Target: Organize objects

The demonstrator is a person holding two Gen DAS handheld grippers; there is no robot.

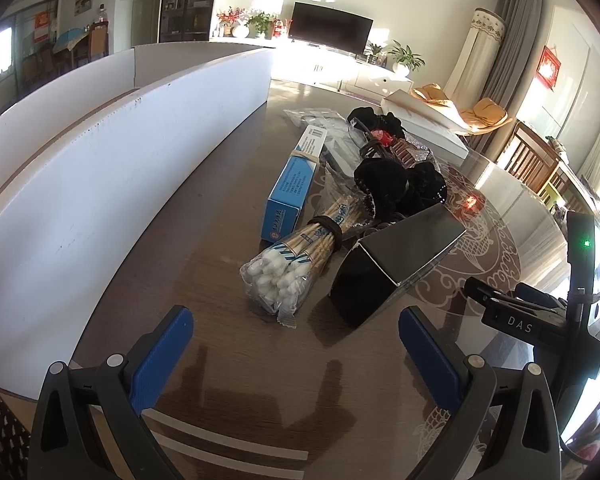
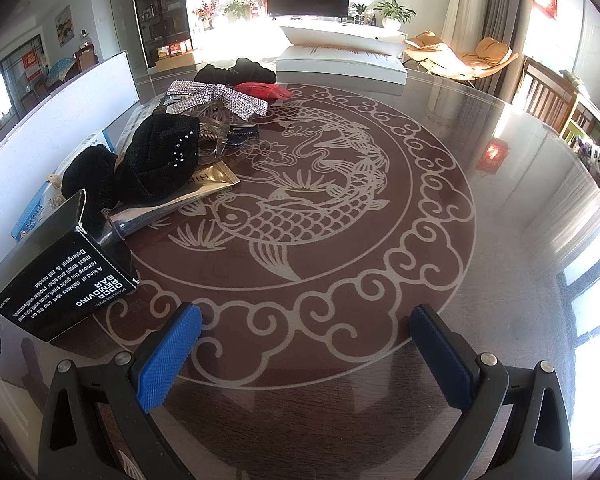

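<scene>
Cotton swabs (image 1: 278,270) near centre on bench (image 1: 220,208), black box (image 1: 388,268) just right; both grippers' jaws wide open, empty.

Left black plastic two-finger gripper w/ blue pads (image 1: 294,356): dark charcoal fingers, each faced w/ a blue rubbery pad (image 1: 160,356), fine knurled texture. Round silver screw heads (image 1: 115,360) at finger joints, two per side. Triangular cut-outs in black finger bases.

Right black plastic two-finger gripper w/ blue pads (image 2: 306,354): same build; left pad bright blue in sun (image 2: 170,356), diamond-grid texture clear, right pad darker in shade. Silver screws (image 2: 487,359) two per side, same triangular cut-outs.

Seen from left cam, right unit's black body (image 1: 540,320): white "DAS" lettering, upright black post w/ small green LED (image 1: 587,243), thin black cable at lower edge.
</scene>
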